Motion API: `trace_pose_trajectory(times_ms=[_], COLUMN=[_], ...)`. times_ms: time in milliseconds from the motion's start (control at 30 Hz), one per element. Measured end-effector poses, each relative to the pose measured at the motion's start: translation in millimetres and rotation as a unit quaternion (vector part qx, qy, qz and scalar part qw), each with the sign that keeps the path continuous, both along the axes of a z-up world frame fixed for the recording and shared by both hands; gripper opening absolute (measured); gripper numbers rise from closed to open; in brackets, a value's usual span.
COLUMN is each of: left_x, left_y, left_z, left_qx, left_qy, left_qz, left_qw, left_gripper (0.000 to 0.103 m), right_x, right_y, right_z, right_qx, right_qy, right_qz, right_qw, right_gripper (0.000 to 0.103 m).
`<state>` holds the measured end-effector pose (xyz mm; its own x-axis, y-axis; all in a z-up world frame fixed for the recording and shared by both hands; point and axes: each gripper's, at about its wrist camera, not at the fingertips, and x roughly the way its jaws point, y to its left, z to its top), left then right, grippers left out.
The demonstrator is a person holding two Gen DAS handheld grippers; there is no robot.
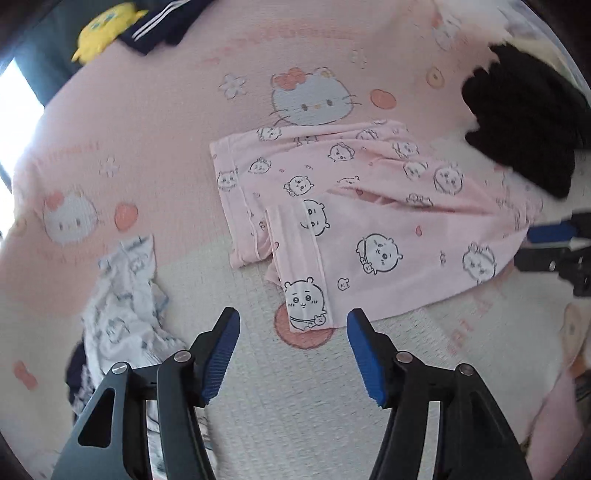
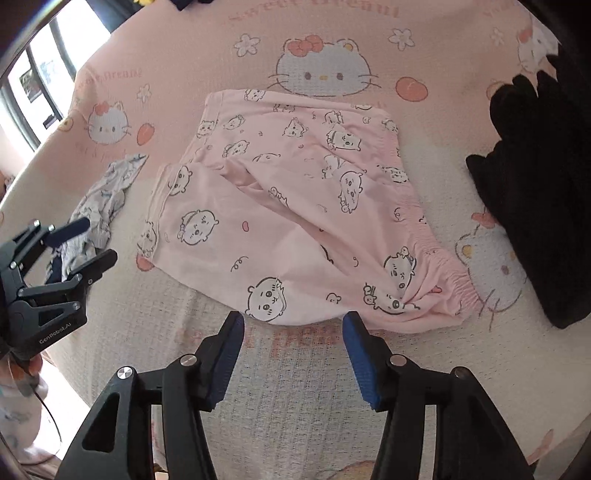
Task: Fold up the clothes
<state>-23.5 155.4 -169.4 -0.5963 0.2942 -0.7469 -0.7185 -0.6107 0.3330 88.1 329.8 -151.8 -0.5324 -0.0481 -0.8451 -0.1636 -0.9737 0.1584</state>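
Note:
Pink pyjama trousers [image 1: 369, 206] printed with small cartoon animals lie folded over on a pink and cream cat-print bedcover [image 1: 147, 122]. In the left wrist view one leg cuff [image 1: 303, 295] points toward me. My left gripper [image 1: 293, 321] hovers just short of that cuff, open, and its pads touch no cloth. In the right wrist view the trousers [image 2: 295, 206] lie with the elastic waistband [image 2: 443, 280] at the right. My right gripper [image 2: 293, 321] is open just below the near fold edge, nothing between its fingers. The left gripper [image 2: 85, 240] shows at the left edge there, and the right gripper [image 1: 554, 240] at the right edge of the left wrist view.
A crumpled white and blue garment [image 1: 125, 295] [image 2: 99, 199] lies left of the trousers. A black garment [image 1: 528, 122] [image 2: 543, 206] is heaped at the right. A yellow plush toy [image 1: 103, 26] and a navy striped garment [image 1: 159, 26] sit at the far edge. A window [image 2: 33, 81] is at the left.

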Motion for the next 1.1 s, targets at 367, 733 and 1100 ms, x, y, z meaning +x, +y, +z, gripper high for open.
trace_pose_trajectory(times_ms=[367, 733, 1100], left_x=[57, 51, 41], left_y=[26, 8, -1], left_z=[-55, -103, -106], left_qx=[-0.176, -0.320, -0.344], left_qy=[0.175, 0.364, 0.358], left_qz=[-0.197, -0.335, -0.393], left_qw=[0.9484, 0.8083, 0.7739], left_gripper=[0.058, 0.058, 0.062], right_x=[6, -3, 10], right_y=[-24, -49, -83], right_z=[-22, -27, -57], right_qx=[0.142, 0.321, 0.536], right_qy=[-0.036, -0.038, -0.051], right_qz=[0.070, 0.170, 0.293], right_qw=[0.987, 0.931, 0.790], right_gripper=[0.062, 0.062, 0.062])
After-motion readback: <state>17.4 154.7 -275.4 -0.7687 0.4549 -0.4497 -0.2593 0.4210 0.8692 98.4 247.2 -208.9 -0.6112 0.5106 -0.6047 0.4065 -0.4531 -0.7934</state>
